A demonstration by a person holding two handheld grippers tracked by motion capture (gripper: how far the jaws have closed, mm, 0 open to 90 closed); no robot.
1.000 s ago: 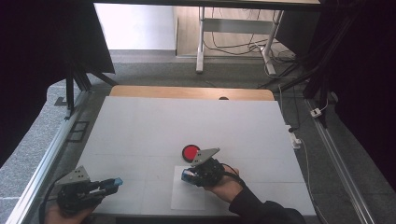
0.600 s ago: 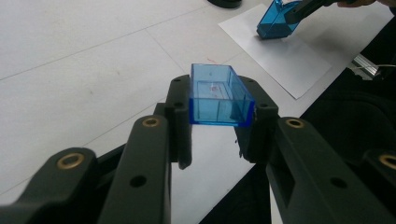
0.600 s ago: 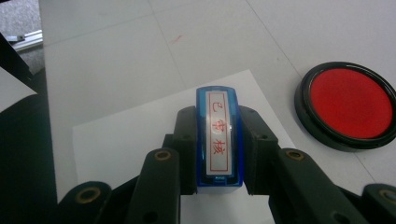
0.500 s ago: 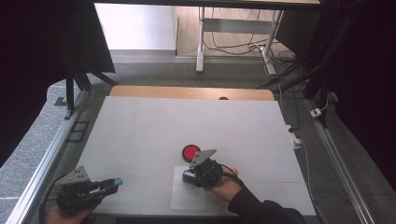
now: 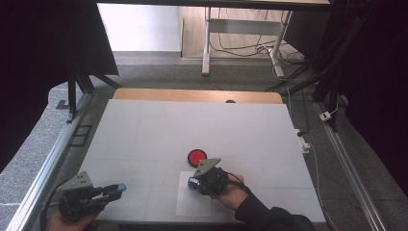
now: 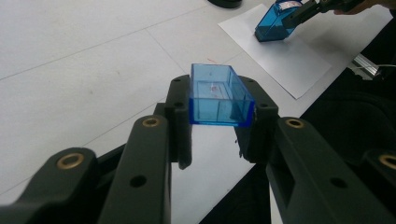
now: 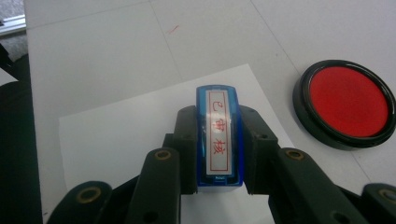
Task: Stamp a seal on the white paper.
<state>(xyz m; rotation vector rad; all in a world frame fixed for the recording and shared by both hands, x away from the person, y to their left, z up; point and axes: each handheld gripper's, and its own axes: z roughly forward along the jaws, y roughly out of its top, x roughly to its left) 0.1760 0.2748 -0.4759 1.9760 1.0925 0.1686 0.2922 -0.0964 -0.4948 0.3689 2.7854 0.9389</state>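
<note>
1. High view: the right tongs (image 5: 194, 182) hold a blue stamp (image 5: 193, 182) above the paper sheet (image 5: 192, 204), with the red ink pad (image 5: 197, 156) just beyond; the left tongs (image 5: 117, 188) grip a blue cap (image 5: 119, 187) over the worktop (image 5: 192, 125).
2. Left gripper view: the cap (image 6: 218, 95) sits clamped between the tips.
3. Right gripper view: the stamp (image 7: 219, 133) is clenched, ink pad (image 7: 348, 103) to the right.

Shifted slightly, nothing more: right gripper (image 5: 194, 182) with the blue stamp (image 5: 193, 182) nudged a touch along the white paper (image 5: 192, 207), away from the red ink pad (image 5: 197, 156).
</note>
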